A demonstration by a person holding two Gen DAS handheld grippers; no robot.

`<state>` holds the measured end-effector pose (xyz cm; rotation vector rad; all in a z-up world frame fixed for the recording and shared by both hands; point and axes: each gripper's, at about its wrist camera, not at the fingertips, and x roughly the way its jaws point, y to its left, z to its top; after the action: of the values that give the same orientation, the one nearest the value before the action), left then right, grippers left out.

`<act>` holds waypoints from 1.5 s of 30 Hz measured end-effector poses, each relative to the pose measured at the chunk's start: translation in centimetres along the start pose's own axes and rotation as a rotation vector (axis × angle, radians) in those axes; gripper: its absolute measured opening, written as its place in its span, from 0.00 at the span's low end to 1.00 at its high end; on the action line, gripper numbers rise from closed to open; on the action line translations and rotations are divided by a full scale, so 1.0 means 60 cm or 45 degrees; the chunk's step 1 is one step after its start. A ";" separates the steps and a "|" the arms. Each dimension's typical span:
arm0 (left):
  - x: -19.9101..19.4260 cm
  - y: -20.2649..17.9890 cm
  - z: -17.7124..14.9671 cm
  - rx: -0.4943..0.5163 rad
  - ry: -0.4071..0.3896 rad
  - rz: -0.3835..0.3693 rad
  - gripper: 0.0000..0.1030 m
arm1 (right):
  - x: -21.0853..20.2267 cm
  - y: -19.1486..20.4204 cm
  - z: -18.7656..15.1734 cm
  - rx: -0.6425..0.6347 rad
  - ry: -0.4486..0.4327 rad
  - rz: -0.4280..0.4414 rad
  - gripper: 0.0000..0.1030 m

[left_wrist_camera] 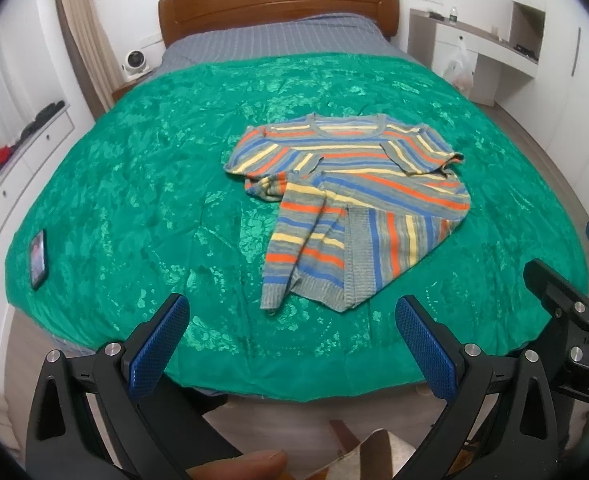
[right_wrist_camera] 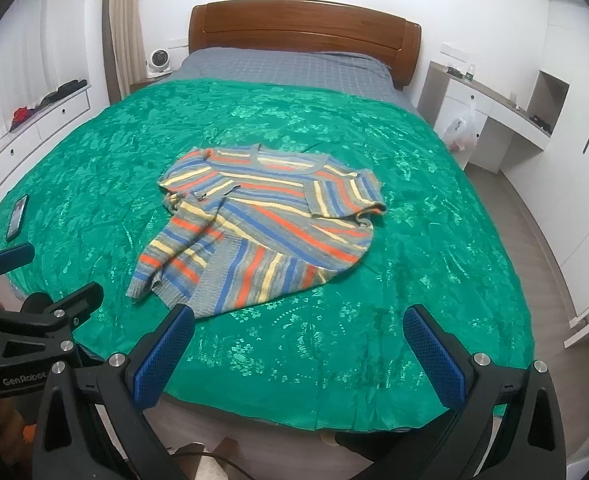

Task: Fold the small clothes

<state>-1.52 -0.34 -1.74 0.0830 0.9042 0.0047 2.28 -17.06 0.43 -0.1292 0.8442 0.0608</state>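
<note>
A striped sweater [left_wrist_camera: 350,200] lies near the middle of the bed [left_wrist_camera: 134,184], collar toward the headboard [left_wrist_camera: 278,4], well in from every edge. It is rumpled, not flat: one sleeve is thrown across the chest, and the hem is turned sideways near the foot edge. It looks like a soft, light knit that will drape and sag when lifted, and stretch if pulled by one point — so it probably wants two grips at once, each pinching a doubled edge such as the ribbed hem or a shoulder seam, not loose cloth mid-body. The green cover beneath is glossy and may let the knit slide, or come up with it if a pinch goes too deep. Both tongs hover off the foot edge of the bed, apart from the sweater; the left gripper [left_wrist_camera: 292,344] stands wide with nothing between its blue pads, and the right gripper [right_wrist_camera: 299,350] likewise — wide, holding nothing. The left view alone shows a fingertip [left_wrist_camera: 238,466] at its bottom edge and part of the right gripper at its right side. The right view shows the left gripper beside it, and the sweater's right sleeve folded back on itself more plainly. A phone [right_wrist_camera: 16,217] lies near the bed's left edge in both.
</note>
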 end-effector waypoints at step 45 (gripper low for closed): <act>0.023 0.012 0.000 -0.038 0.046 -0.009 1.00 | 0.018 -0.014 0.005 -0.001 0.046 -0.196 1.00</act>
<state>-0.66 0.45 -2.74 0.0521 0.9405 0.0133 3.30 -17.86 -0.08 -0.1958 0.8682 -0.0860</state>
